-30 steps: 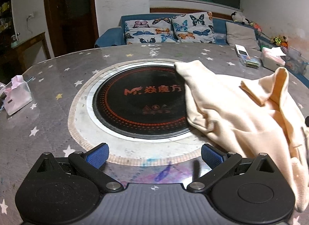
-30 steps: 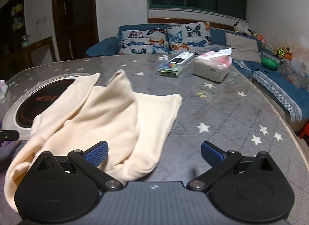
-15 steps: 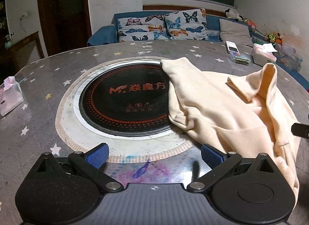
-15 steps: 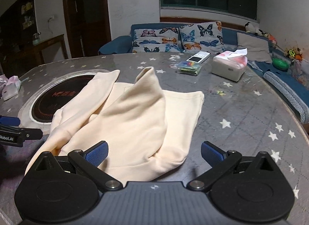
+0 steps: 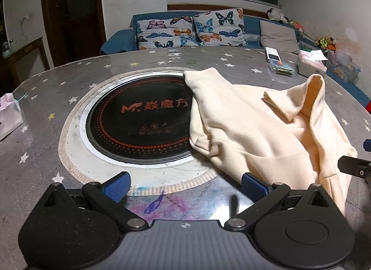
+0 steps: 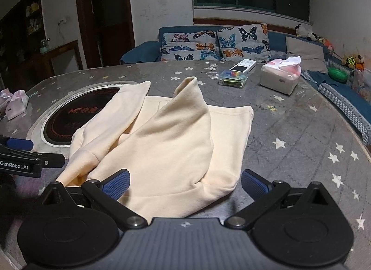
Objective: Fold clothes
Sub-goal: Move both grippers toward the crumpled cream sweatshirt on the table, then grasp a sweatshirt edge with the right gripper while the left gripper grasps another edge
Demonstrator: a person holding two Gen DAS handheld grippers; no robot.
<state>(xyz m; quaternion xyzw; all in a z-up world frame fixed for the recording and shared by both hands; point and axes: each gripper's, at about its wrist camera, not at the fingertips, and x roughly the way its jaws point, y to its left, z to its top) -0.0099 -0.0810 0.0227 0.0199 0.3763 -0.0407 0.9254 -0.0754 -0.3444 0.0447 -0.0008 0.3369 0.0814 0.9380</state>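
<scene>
Sweatshirt bunched up on the tabletop, both grippers empty

Cream sweatshirt (image 6: 167, 140) is lying in a loose heap on the grey star-print tabletop (image 6: 301, 135), not folded at all. It looks like soft fleece, with thick rounded creases. One sleeve runs to the far left, and its cuff end lies over the right edge of the round black induction plate (image 5: 139, 126) set into the tabletop. Another part of the fabric stands up in a peak near the middle, with a flat hemmed panel spread out to the right of it. The near edge has a ribbed band that sits just in front of the right gripper (image 6: 184, 183).

That gripper's blue fingers are spread wide with the near hem between them, gripping nothing. The left gripper (image 5: 184, 183) is also wide open over bare tabletop near the plate, with the garment just beside its right finger (image 5: 254, 186).

Far right there's a tissue box (image 6: 280, 78), a remote (image 6: 242, 65) and a small clear case (image 6: 233, 78).
</scene>
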